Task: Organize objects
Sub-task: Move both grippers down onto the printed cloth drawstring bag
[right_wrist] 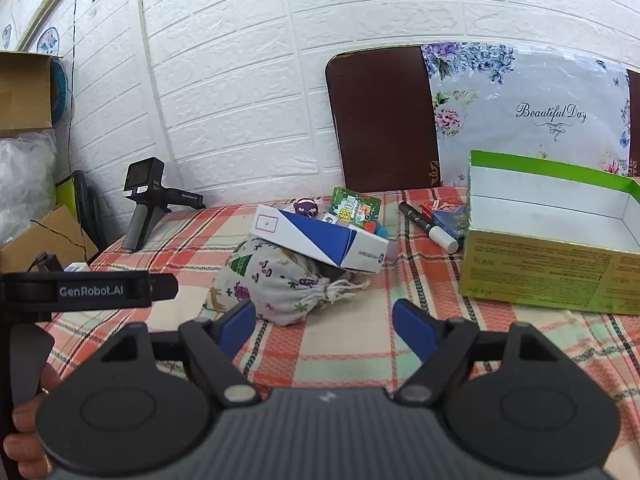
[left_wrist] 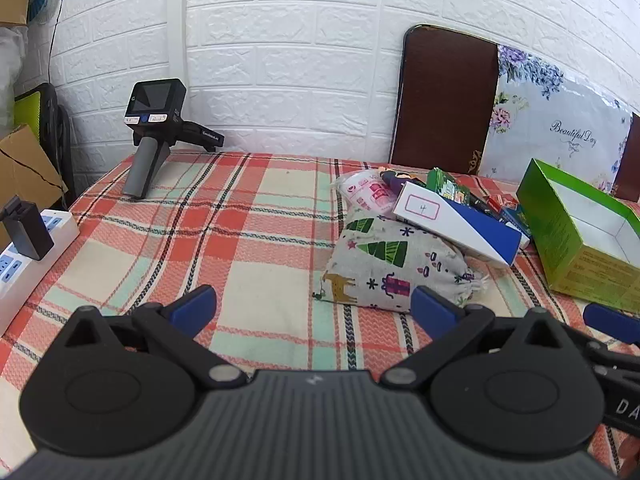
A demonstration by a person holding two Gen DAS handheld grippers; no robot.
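Observation:
A pile of objects lies on the plaid tablecloth [left_wrist: 256, 248]: a printed drawstring pouch [left_wrist: 384, 268] [right_wrist: 276, 276], a white and blue carton [left_wrist: 460, 224] [right_wrist: 324, 240] leaning on it, a pink packet [left_wrist: 368, 192], a green card box [right_wrist: 356, 206], a black marker [right_wrist: 428, 226] and small red and blue boxes [right_wrist: 446, 212]. An open, empty green box [right_wrist: 552, 240] [left_wrist: 584, 236] stands to the right. My left gripper [left_wrist: 314, 306] is open and empty, just short of the pouch. My right gripper [right_wrist: 324, 324] is open and empty, in front of the pouch.
A third handheld gripper device [left_wrist: 156, 132] [right_wrist: 146, 200] stands at the table's far left corner. A white power strip [left_wrist: 28, 256] lies at the left edge. A chair back with a floral cover [right_wrist: 480, 116] stands behind the table. Cardboard boxes [right_wrist: 24, 88] are stacked at left.

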